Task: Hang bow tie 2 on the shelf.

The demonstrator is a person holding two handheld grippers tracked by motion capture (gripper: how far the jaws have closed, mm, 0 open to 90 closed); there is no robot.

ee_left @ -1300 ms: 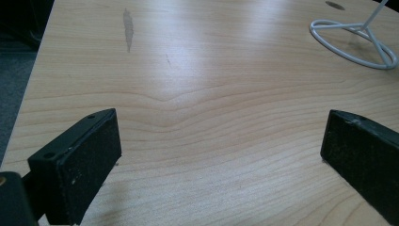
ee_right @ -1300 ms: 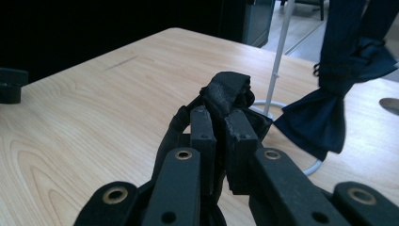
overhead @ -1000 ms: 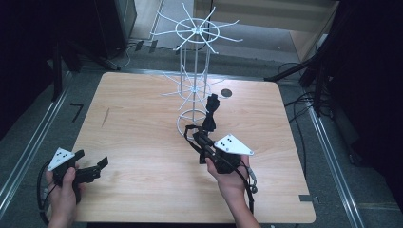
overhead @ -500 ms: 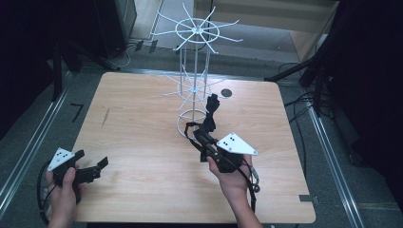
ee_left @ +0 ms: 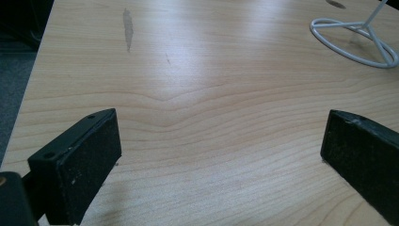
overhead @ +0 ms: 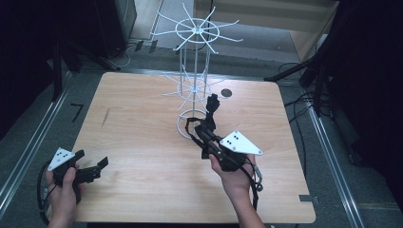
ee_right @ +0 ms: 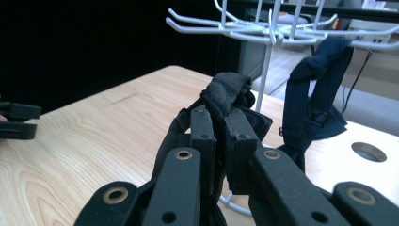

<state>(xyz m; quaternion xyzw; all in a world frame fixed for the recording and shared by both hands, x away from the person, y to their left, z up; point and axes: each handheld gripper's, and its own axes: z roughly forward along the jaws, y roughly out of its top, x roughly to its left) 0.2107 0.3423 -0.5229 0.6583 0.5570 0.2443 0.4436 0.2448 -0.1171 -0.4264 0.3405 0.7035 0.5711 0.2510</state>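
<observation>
Now: right gripper (overhead: 205, 134) jaws clench black strap (ee_right: 229, 96) | left gripper (overhead: 92, 167) jaws released, near table (overhead: 142, 128) edge

A light wooden table (overhead: 142, 118) lay beneath both tongs, with a round hole (overhead: 226, 93) beyond the right tongs. Grey floor (overhead: 28, 137) and a metal rail (overhead: 33, 147) ran outside the left tongs. Surroundings beyond were dark, cables (overhead: 299, 102) trailing past the right tongs.
</observation>
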